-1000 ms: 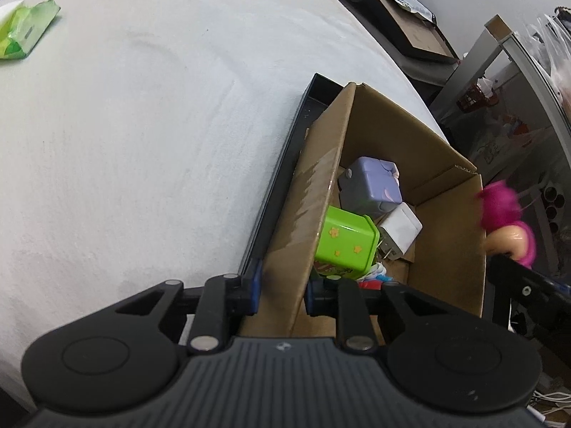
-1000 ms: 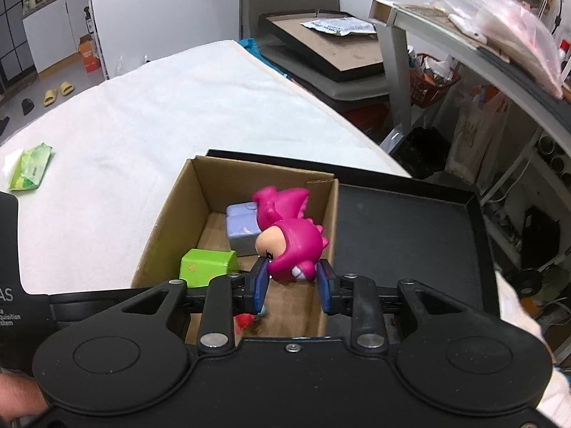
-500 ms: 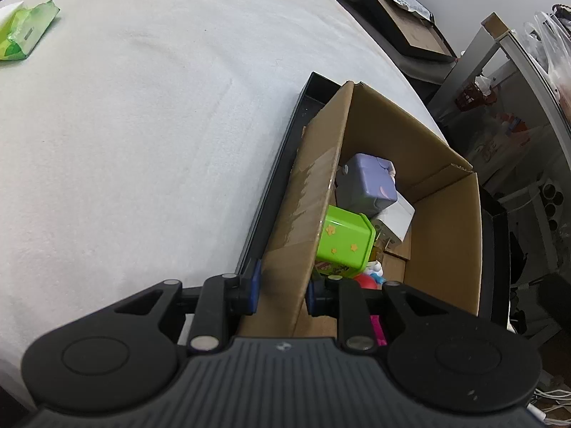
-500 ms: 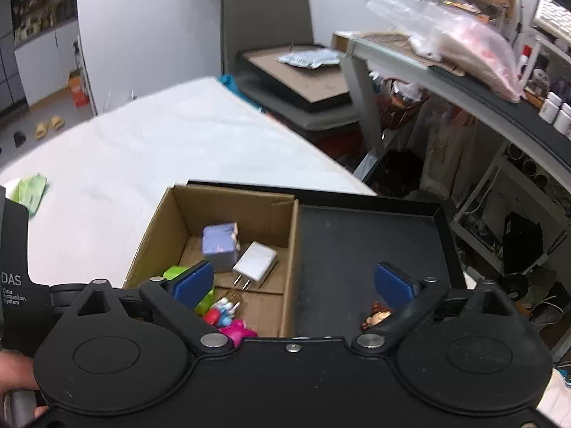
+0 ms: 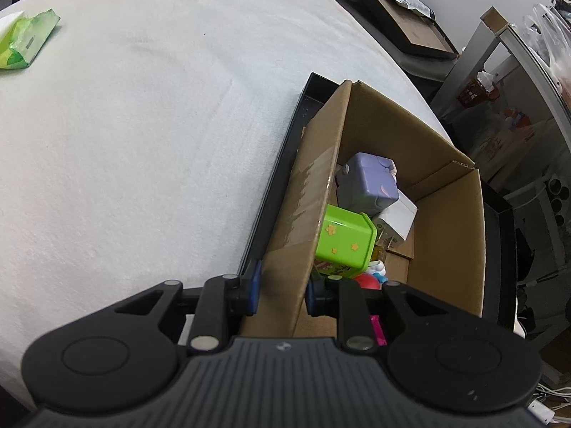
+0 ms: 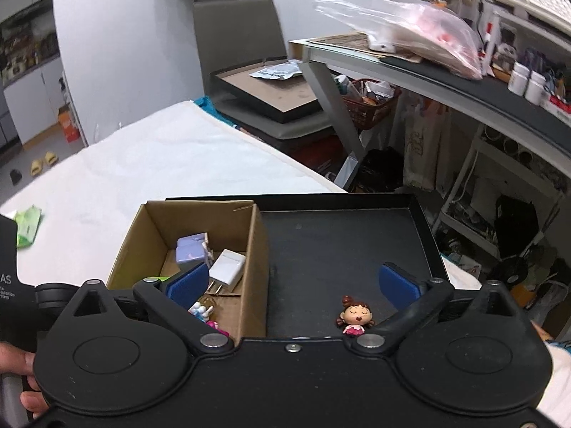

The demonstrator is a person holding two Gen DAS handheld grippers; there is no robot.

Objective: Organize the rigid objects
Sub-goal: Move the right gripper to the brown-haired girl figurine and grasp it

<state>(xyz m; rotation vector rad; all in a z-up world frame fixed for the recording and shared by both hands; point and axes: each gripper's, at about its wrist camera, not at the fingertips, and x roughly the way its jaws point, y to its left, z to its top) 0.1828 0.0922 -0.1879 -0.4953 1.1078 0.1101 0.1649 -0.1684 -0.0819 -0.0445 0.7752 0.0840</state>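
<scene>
Left gripper [image 5: 280,290]: clamped on the near wall of the cardboard box [image 5: 448,235]
Right gripper [image 6: 292,281]: spread wide, holding nothing, above the black tray [image 6: 342,242]
Box: sat in the tray's left part on the white desk [image 5: 125,142], holding a purple cube [image 5: 369,183], white charger [image 6: 227,267], green block [image 5: 344,240] and pink toy [image 6: 214,324]
Doll figurine [image 6: 355,315]: upright on the tray floor, right of the box
</scene>
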